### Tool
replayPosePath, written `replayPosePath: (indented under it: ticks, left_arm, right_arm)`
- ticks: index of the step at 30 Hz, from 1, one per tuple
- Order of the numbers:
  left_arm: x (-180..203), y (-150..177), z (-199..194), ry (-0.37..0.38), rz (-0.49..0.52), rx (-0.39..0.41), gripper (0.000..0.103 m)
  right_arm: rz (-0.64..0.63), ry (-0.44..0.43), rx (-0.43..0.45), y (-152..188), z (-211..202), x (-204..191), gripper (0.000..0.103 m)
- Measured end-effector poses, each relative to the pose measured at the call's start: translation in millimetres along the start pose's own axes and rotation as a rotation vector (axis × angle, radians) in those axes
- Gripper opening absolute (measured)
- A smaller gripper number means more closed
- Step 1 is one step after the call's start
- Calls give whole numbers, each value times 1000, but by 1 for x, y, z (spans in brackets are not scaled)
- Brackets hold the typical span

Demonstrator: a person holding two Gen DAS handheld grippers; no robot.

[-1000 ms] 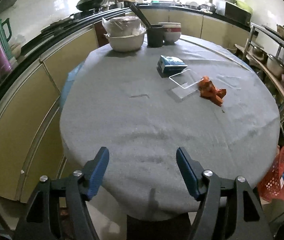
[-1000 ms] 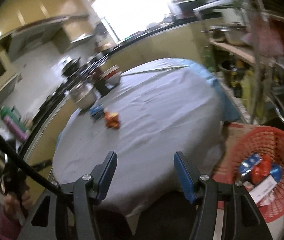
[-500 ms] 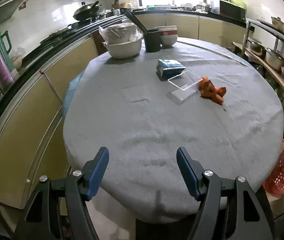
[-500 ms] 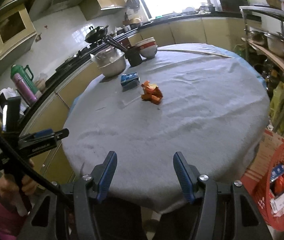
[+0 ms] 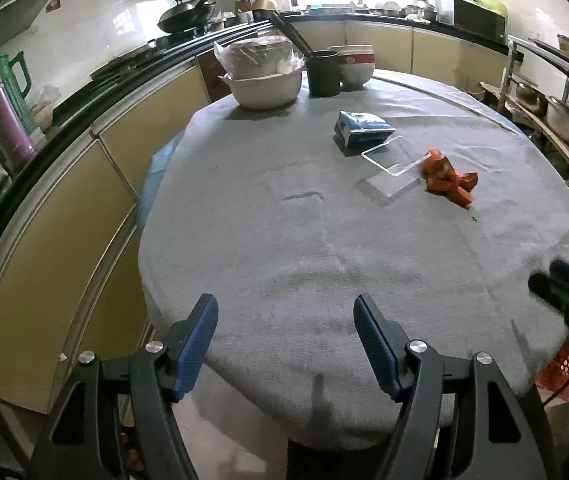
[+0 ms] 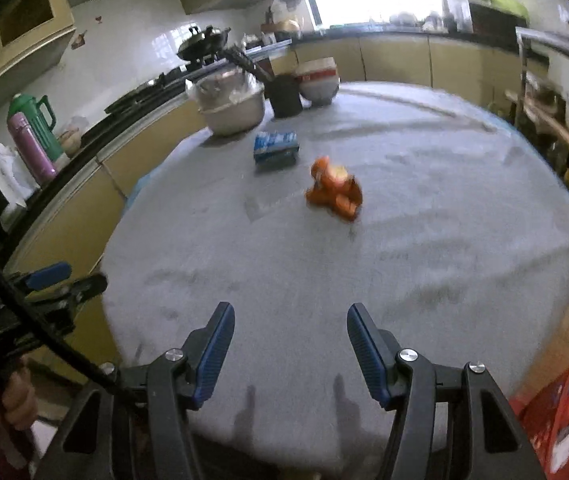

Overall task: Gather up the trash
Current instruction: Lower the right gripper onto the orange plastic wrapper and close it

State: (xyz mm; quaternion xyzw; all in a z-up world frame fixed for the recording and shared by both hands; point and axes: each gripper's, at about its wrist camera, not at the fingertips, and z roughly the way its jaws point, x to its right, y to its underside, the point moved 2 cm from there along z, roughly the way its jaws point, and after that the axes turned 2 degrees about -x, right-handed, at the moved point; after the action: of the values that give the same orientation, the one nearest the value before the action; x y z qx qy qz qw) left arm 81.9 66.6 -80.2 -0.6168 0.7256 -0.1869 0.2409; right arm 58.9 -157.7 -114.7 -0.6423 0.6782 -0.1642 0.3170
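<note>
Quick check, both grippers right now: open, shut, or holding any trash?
Left gripper: open, nothing between its jaws, over the near edge of the table.
Right gripper: open, empty, also at the near edge.

near half of bench (image 5: 284, 264) bare, open passage. far rim blocked: white pot (image 5: 265, 87), dark cup (image 5: 324, 73), bowls (image 5: 351, 64).

Left gripper (image 5: 285, 340) at the bottom centre of its own view, jaws parted with nothing between the blue pads (image 5: 196, 346); seen again at the left edge of the right view, gripped by a hand (image 6: 12, 400) at lower left. Right gripper (image 6: 290, 350) at bottom centre of its view, jaws likewise apart and empty; a dark blur at the right edge of the left view.
</note>
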Motion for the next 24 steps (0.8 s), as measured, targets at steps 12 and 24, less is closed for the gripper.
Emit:
replayPosePath:
  ticks: [12, 24]
  left_arm:
    - [-1, -45, 88, 3, -206, 48, 71]
    - [-5, -39, 134, -21, -306, -34, 71]
  right_arm:
    - [210, 29, 56, -45, 71, 79, 62]
    - [297, -106, 88, -26, 85, 101, 62]
